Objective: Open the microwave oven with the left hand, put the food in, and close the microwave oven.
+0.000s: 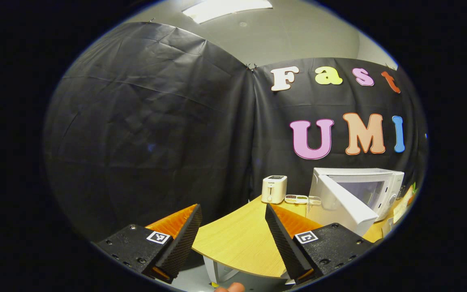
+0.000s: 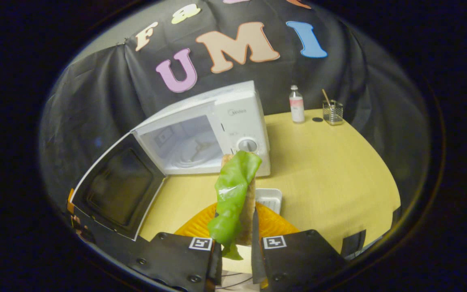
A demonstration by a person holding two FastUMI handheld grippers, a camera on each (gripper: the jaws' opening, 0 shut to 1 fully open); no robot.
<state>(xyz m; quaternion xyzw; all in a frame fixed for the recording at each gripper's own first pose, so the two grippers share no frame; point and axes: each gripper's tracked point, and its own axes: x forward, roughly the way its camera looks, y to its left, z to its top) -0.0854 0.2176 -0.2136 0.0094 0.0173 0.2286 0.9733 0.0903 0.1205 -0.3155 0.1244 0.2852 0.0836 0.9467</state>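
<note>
Pinching the food [image 2: 233, 194] upright, the right gripper [image 2: 235, 243] is lining it up with the open microwave [image 2: 201, 134]; the left gripper [image 1: 231, 235] is waiting spread, clear of the door [image 2: 116, 190].

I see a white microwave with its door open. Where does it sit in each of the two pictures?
Left gripper view: the microwave sits at the lower right, on the far end of the table, door swung toward the camera.
Right gripper view: the microwave is left of centre, cavity open, door swung out at lower left.
Shared landmark: the wooden table under it.
</note>
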